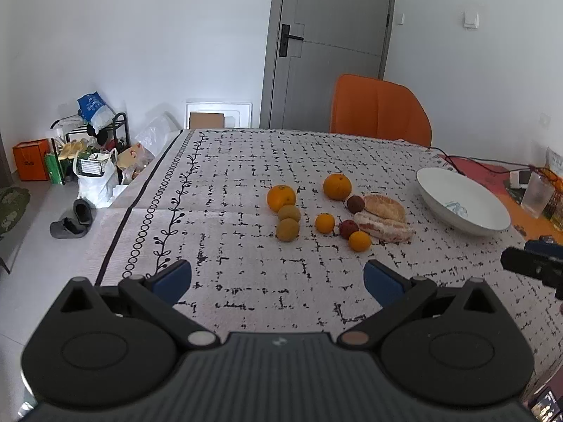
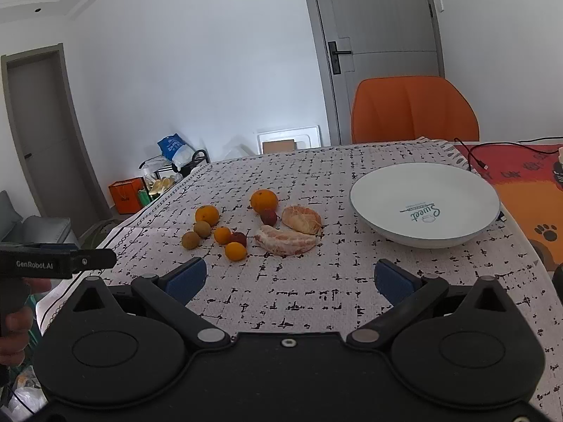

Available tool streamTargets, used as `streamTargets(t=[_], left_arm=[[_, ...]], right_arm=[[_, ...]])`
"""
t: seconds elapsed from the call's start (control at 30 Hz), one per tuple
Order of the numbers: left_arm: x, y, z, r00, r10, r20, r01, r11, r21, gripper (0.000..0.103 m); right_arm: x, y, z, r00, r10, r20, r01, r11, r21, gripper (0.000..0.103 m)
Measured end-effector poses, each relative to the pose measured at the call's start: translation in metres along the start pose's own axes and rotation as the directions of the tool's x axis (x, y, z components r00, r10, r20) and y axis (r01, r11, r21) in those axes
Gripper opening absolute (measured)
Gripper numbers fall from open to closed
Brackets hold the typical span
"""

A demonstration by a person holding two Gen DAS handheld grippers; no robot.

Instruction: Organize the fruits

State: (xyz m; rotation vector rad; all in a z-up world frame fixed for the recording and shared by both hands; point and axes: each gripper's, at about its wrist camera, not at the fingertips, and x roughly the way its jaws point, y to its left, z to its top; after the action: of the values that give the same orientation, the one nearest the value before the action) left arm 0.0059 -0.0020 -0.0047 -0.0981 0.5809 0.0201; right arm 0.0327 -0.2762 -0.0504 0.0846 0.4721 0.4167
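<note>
Worktop [image 2: 316, 281] under patterned cloth. Empty white bowl [image 2: 424, 207] at right. Fruits [image 2: 286, 241] clustered left of bowl, on cloth. Left gripper [image 1: 278, 277] and right gripper [image 2: 290, 277]: jaws wide, holding nothing, near edge.

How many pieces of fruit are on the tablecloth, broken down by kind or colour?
Large oranges: 2
Small oranges: 2
Round green-brown fruits: 2
Small dark red fruits: 2
Peeled citrus pieces: 2
Total: 10, none yet in the white bowl.
</note>
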Motion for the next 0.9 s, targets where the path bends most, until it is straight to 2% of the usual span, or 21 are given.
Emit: streamTargets(t=[0.17, 0.3, 0.43, 0.5, 0.63, 0.8, 0.9], left_arm=[[0.004, -0.001, 0.003, 1.000, 0.005, 0.027, -0.005, 1.000, -0.003, 0.103], [0.010, -0.001, 0.004, 0.999, -0.017, 0.036, 0.017, 1.000, -0.003, 0.103], [0.019, -0.003, 0.004, 0.999, -0.020, 0.038, 0.020, 1.000, -0.003, 0.103], [0.022, -0.004, 0.005, 0.999, -0.001, 0.042, 0.001, 1.000, -0.006, 0.103], [0.032, -0.001, 0.007, 0.999, -0.033, 0.039, 0.035, 0.998, -0.043, 0.103], [0.042, -0.004, 0.009, 0.999, -0.019, 0.037, 0.020, 0.999, -0.033, 0.103], [0.049, -0.004, 0.010, 0.999, -0.025, 0.031, 0.026, 0.999, -0.041, 0.101]], right_arm=[[0.006, -0.003, 0.000, 1.000, 0.006, 0.018, -0.006, 1.000, 0.004, 0.103], [0.010, -0.008, -0.002, 0.999, -0.002, 0.050, 0.001, 0.999, 0.033, 0.103], [0.018, -0.015, -0.001, 0.999, -0.012, 0.034, 0.011, 1.000, 0.026, 0.103], [0.022, -0.017, -0.001, 0.999, 0.004, 0.034, -0.005, 1.000, 0.031, 0.103], [0.028, -0.019, -0.001, 1.000, 0.022, 0.012, -0.023, 0.999, 0.035, 0.103], [0.041, -0.023, -0.001, 0.998, 0.058, -0.012, -0.057, 0.996, 0.061, 0.102], [0.048, -0.023, 0.001, 0.998, 0.063, -0.004, -0.063, 0.997, 0.047, 0.098]])
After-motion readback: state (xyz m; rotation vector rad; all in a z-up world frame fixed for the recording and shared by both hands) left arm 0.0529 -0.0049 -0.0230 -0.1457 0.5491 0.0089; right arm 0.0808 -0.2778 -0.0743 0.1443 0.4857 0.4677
